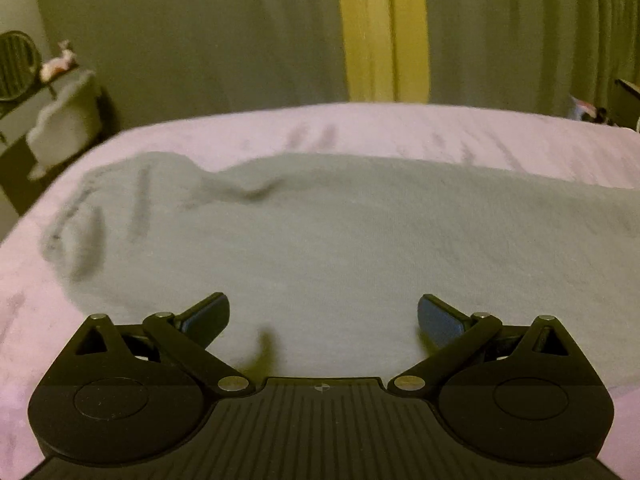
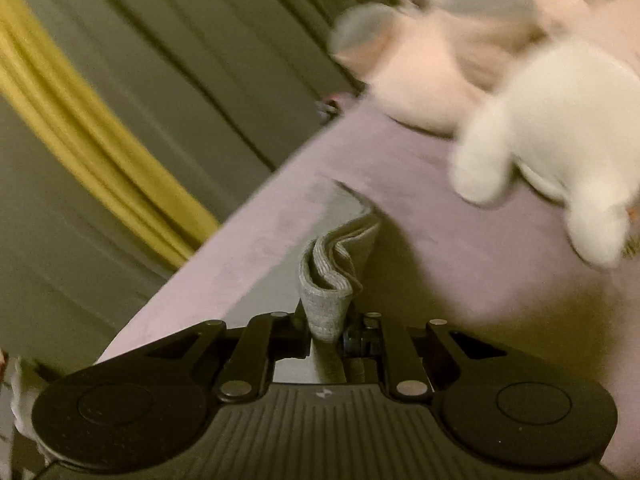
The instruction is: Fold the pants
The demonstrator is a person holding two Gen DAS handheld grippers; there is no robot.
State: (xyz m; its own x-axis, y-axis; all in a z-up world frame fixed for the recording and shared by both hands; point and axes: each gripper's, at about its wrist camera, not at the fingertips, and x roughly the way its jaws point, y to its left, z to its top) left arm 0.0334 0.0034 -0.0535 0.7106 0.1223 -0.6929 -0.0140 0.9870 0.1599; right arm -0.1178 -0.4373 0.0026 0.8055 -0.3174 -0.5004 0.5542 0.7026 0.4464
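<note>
The left hand-held gripper [image 1: 323, 316] hovers with its fingers wide apart and empty over the grey pants [image 1: 320, 232], spread flat on the pink bed [image 1: 360, 128]. The right hand-held gripper [image 2: 326, 330] is clamped on a bunched pants edge [image 2: 326, 280], beside a white plush toy [image 2: 560, 128].

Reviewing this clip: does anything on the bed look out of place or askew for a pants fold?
Mostly fine. The grey pants lie spread on the pink bed sheet, with wrinkles bunched at their left end. The right gripper pinches a bunched ribbed hem; the left gripper is open, empty. A white plush toy sits on the bed nearby, unrelated to the fold.
</note>
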